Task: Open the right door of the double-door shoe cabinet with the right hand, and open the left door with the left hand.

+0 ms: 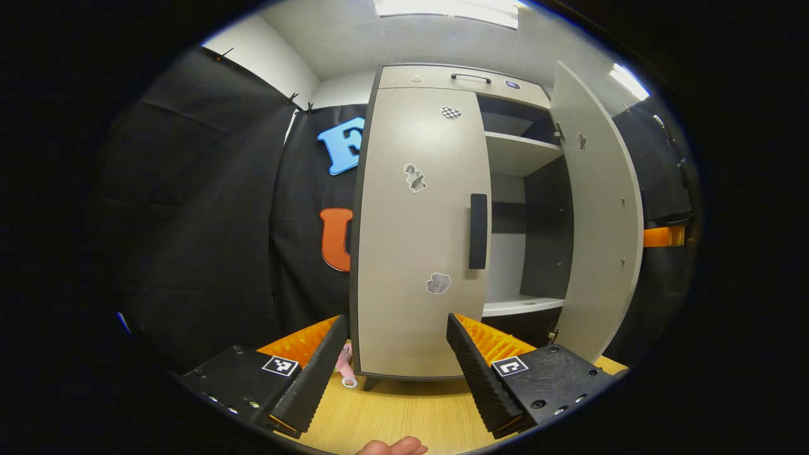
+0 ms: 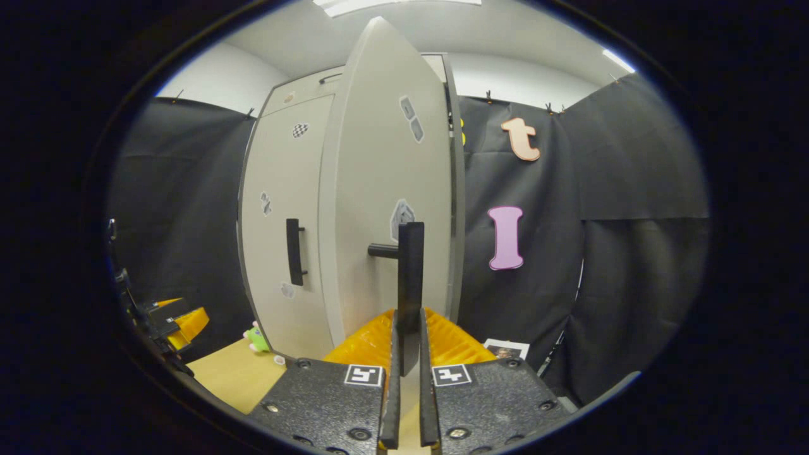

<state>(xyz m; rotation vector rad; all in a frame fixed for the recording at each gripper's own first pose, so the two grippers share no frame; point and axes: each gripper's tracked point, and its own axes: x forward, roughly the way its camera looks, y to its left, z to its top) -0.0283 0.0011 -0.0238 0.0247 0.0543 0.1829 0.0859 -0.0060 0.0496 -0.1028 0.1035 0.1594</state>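
Observation:
The grey shoe cabinet stands on a wooden table. Its left door (image 1: pixel 411 253) is closed, with a black vertical handle (image 1: pixel 478 230) at its inner edge. My left gripper (image 1: pixel 398 354) is open, low in front of that door and short of the handle. The right door (image 1: pixel 600 221) is swung wide, baring the shelves (image 1: pixel 521 151) inside. In the right gripper view this right door (image 2: pixel 385 189) is seen nearly edge-on, and my right gripper (image 2: pixel 409 344) is shut on its black handle (image 2: pixel 411 272). The left door handle (image 2: pixel 294 251) shows further left.
A small pink toy (image 1: pixel 344 360) lies by the cabinet's front left foot, and a green toy (image 2: pixel 256 338) sits on the wooden table (image 1: pixel 392 411). A card (image 2: pixel 505 349) lies to the right of the cabinet. Black cloth walls close in both sides. A fingertip (image 1: pixel 392 447) shows at the bottom edge.

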